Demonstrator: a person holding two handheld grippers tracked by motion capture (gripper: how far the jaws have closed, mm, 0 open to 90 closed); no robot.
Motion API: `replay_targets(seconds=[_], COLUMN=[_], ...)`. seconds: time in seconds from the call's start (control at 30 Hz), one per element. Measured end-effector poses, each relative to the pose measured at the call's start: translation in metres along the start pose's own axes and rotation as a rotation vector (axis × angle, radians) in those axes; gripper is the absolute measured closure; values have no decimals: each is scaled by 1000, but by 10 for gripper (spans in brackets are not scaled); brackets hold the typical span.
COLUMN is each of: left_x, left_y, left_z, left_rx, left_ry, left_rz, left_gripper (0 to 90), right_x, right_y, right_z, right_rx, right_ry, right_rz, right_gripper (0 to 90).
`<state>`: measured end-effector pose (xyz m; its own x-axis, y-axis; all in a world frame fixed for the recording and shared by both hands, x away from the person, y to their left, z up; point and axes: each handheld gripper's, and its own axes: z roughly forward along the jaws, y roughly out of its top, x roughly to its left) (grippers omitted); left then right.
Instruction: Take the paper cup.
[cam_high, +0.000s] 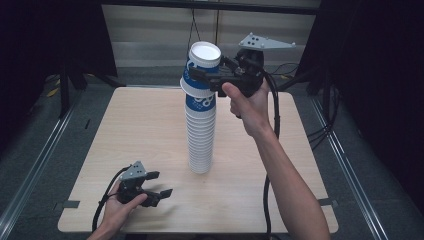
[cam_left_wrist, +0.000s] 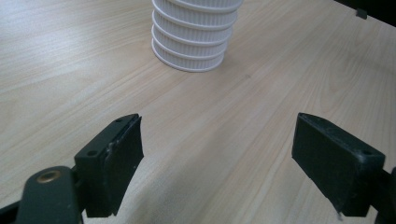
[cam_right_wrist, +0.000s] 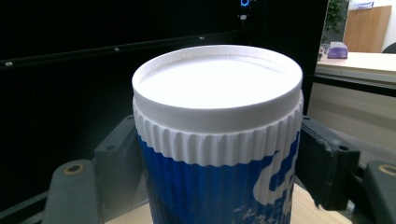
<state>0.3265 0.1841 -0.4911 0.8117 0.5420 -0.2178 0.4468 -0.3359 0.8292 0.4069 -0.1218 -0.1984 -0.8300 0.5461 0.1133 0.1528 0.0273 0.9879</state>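
At table centre stands a tall stack of cups, nested upside down. Right gripper pinches the top cup at its sides, tilted and lifted slightly off the stack. Left gripper rests on the table, jaws spread, holding nothing, well apart from the stack.

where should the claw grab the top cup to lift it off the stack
Grip the top cup on its blue ribbed wall just under the white base band, coming level from the side, one jaw on each flank. It sits upside down, so the wall widens downward and gives opposite faces. The right claw already pinches it there; lifting straight up, along the tall upright stack, looks safest.
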Motion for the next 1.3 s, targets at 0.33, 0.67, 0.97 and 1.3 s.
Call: replay_targets(seconds=[0.33,0.67,0.97,1.3], left_x=[0,0,0,0], left_y=[0,0,0,0], left_z=[0,1,1,1], left_rx=[-1,2,3,2], left_ry=[-2,0,-2,-3], left_rz=[-1,0,8,9], left_gripper=[162,162,162,163], right_x=[0,-3,-8,-13], right_y=[3,6,7,3], right_z=[-7,-21,-34,-50], right_rx=[-37,-58,-61,-77], right_ry=[-1,-17,-45,-72], right_rz=[11,20,22,30], right_gripper=[254,255,256,256])
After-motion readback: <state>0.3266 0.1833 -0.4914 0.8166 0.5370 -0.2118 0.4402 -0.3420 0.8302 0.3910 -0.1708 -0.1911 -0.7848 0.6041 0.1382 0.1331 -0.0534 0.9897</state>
